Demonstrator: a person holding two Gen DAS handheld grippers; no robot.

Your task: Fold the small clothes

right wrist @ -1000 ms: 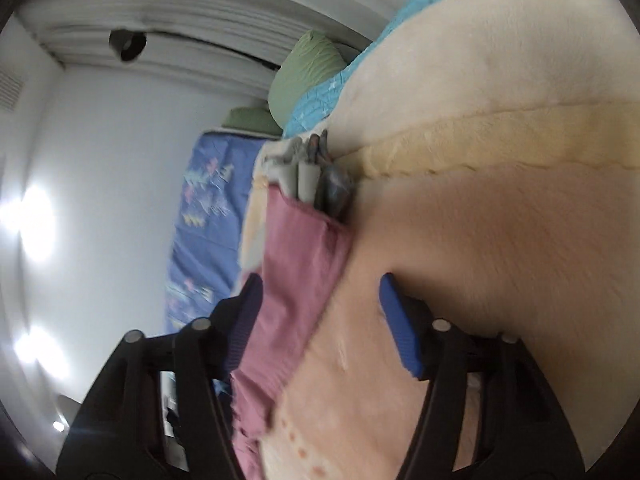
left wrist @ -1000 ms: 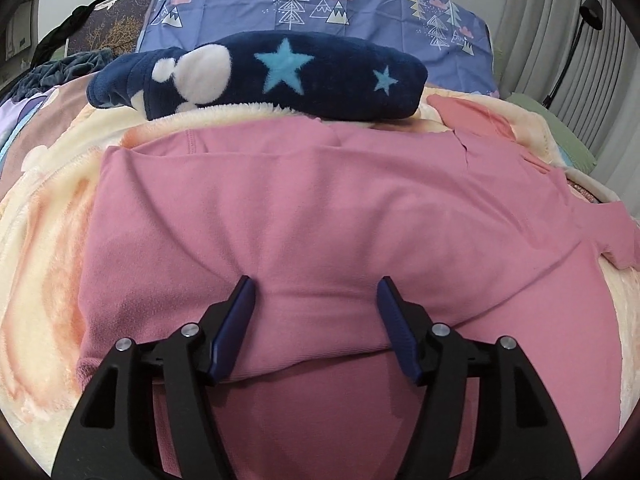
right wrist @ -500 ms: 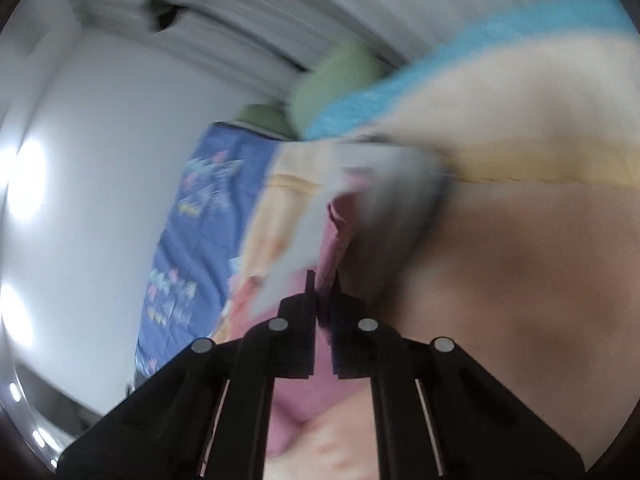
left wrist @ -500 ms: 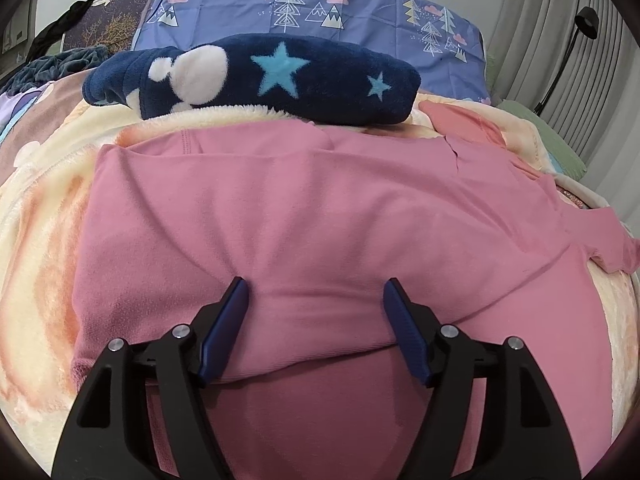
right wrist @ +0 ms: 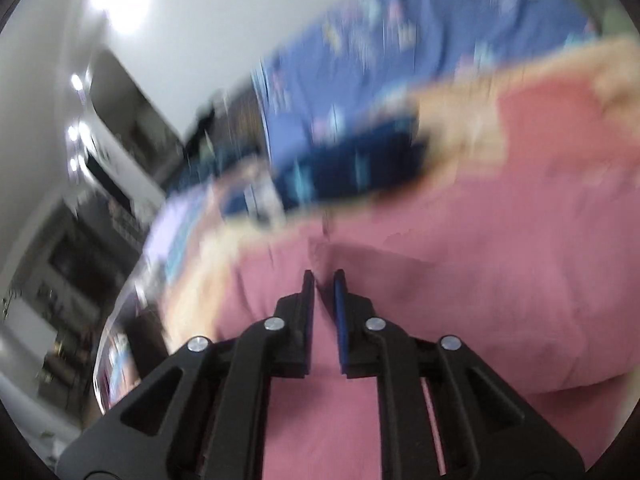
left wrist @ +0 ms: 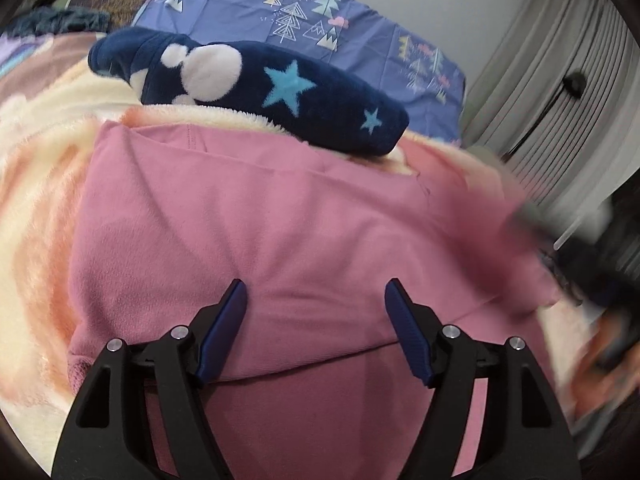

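A pink garment (left wrist: pixel 280 232) lies spread on a cream and orange fleece blanket (left wrist: pixel 36 208), with a folded edge across its near part. My left gripper (left wrist: pixel 316 300) is open and empty just above that fold. My right gripper (right wrist: pixel 325 280) is shut on a pinch of the pink garment (right wrist: pixel 460 264) and holds it over the rest of the cloth; the right wrist view is blurred by motion. The garment's right side in the left wrist view is a blur, with the dark right gripper (left wrist: pixel 592 264) smeared beside it.
A navy plush blanket with stars (left wrist: pixel 256 92) lies folded just beyond the pink garment. A blue tree-print pillow (left wrist: pixel 320 20) stands behind it against the wall. Grey curtains (left wrist: pixel 560 92) hang at the right. Shelves and room furniture (right wrist: pixel 100 240) show blurred at the left.
My right gripper shut on the pink garment's sleeve end and swung it over towards the body of the garment. My left gripper stayed open, shifting slightly over the fold.
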